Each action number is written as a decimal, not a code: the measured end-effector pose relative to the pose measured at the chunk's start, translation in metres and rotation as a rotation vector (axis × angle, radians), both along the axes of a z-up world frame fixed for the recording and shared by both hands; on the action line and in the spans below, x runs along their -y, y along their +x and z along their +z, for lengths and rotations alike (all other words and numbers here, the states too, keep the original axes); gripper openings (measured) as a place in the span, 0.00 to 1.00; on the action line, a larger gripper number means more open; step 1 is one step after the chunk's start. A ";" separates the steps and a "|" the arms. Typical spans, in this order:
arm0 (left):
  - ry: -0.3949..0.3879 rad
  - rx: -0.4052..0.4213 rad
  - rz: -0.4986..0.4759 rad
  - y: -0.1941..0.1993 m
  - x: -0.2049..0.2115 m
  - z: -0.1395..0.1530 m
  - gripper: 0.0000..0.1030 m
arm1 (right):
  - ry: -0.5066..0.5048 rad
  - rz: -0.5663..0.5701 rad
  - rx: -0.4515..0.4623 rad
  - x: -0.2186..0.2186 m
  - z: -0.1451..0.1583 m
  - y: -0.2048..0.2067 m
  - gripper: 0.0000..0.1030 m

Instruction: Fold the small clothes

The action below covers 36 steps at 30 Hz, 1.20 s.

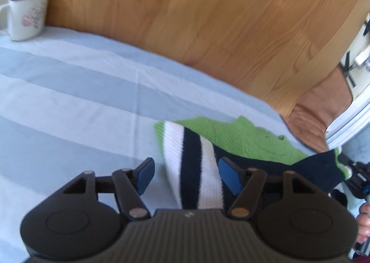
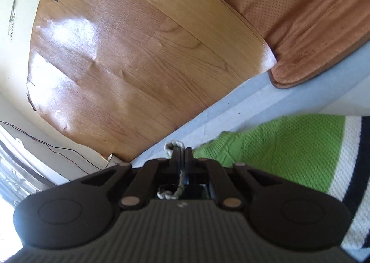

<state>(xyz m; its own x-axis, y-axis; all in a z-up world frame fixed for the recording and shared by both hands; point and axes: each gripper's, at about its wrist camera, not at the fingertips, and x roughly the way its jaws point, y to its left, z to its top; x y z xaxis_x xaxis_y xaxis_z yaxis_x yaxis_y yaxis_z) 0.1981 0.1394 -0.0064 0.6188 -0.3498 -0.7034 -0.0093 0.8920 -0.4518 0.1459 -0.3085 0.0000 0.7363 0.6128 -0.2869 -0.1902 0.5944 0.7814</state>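
1. Folding barely begun, by the look of it: knitted sweater (image 1: pixel 242 138) in green, white and navy lying rumpled on the striped sheet (image 1: pixel 69 91), no neat fold visible.
2. Left gripper (image 1: pixel 185 176) half open, white-and-navy band between its blue pads (image 1: pixel 229 175), not pinched.
3. Right gripper (image 2: pixel 181 149) clamped on a grey-white strand (image 2: pixel 179 184), sweater just beside.
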 end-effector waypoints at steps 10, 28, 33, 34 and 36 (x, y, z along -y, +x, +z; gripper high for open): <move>0.078 0.196 0.059 0.008 0.001 0.018 0.09 | -0.060 -0.019 0.048 0.007 -0.006 0.009 0.06; 0.141 0.234 0.004 -0.020 0.047 0.035 0.29 | -0.133 -0.301 0.038 0.100 -0.005 -0.103 0.14; 0.113 0.191 -0.114 -0.001 0.112 0.017 0.29 | -0.064 -0.351 -0.058 0.132 -0.027 -0.170 0.23; 0.103 0.180 -0.131 0.002 0.120 0.013 0.29 | -0.038 -0.353 -0.075 0.134 -0.033 -0.181 0.25; 0.091 0.159 -0.155 0.004 0.136 0.002 0.29 | -0.015 -0.385 -0.098 0.137 -0.042 -0.199 0.27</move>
